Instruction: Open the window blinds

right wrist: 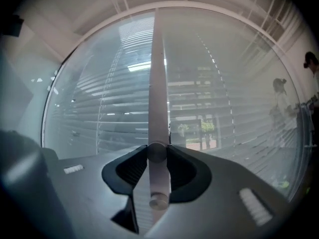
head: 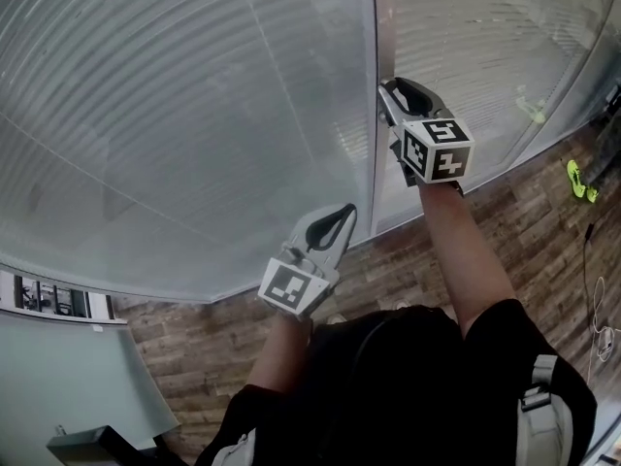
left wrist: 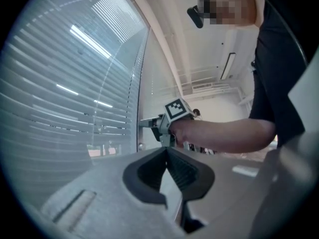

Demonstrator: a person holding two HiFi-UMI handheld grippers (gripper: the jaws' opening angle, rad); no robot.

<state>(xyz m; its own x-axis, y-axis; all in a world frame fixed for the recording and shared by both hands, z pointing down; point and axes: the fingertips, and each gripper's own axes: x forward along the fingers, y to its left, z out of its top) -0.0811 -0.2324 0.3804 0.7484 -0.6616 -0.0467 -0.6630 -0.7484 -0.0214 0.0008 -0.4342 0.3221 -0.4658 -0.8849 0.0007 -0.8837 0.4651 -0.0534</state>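
R tool point(right wrist: 157, 156) pinching wand point(right wrist: 158, 83), L tool point(left wrist: 167, 152) pressed together, empty; risk: over-twist slips wand, blinds point(head: 175, 115) unopened.

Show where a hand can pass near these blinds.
Free: in front of the left blind, leftward of the left claw; over the wood floor beneath the right blind. Crowded: the frame post, where the right claw grips the wand.

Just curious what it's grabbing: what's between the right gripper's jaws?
A pale blind wand, clamped by the right gripper, as the right gripper view shows.
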